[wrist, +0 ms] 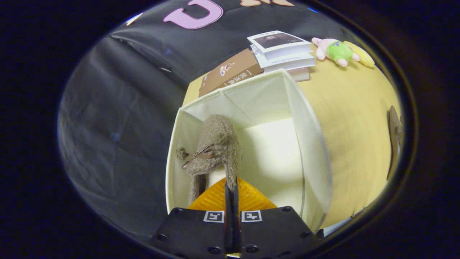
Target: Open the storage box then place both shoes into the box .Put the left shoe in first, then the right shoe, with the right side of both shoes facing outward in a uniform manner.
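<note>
- Gripper view: the gripper (231, 187) has its two fingers pressed together on the rim of a fuzzy brown shoe (215, 147), which hangs just ahead of them over the open storage box (309, 144).
- The shoe sits toward the box's left wall, toe pointing away from the fingers; a small bow and a pompom show on its upper.
- Step in hand, I'd judge: lowering a shoe into the box. No other shoe shows on the pale box floor, so this looks like the first of the pair, the left one.
- Next move likely calls for easing it down to the floor against that left wall, keeping its right side facing outward, then parting the fingers.
- Materials: the shoe is woolly and soft, likely to sag; the box is cream, thin-walled and square, possibly fabric.
- Beyond the box on the yellow table (355, 118): a stack of books (280, 54), a plush toy (336, 52), and what may be the second shoe (394, 140) off to the right.
</note>
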Available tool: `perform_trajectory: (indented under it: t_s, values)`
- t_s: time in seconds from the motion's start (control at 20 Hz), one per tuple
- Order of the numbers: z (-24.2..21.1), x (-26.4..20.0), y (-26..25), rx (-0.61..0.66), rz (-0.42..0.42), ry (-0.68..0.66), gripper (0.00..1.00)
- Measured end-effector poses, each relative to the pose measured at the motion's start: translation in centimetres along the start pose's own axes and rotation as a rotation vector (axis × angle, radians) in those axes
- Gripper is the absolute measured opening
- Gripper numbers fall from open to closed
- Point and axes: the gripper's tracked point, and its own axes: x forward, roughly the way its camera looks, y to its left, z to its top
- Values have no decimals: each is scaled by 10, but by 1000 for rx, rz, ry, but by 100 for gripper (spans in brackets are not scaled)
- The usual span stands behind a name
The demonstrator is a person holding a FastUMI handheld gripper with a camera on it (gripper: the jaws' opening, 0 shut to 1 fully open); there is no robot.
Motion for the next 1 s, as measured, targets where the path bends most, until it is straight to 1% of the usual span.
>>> perform_trajectory:
  t_s: [0.05,0.1,0.2,0.3,0.4,0.55,0.75,0.9,1.0]
  values:
    - [-4,2,0,-16,-10,4,4]
    - [-5,4,2,-32,-10,9,11]
    - [-11,8,14,-60,38,27,24]
    - [-15,2,28,-92,93,31,38]
    - [-16,-10,36,-156,128,24,52]
    - [-14,-31,41,-254,184,-23,73]
    - [6,-74,23,-352,220,-133,100]
    - [28,-108,-1,-419,215,-242,100]
    - [42,-127,-20,-457,192,-310,100]
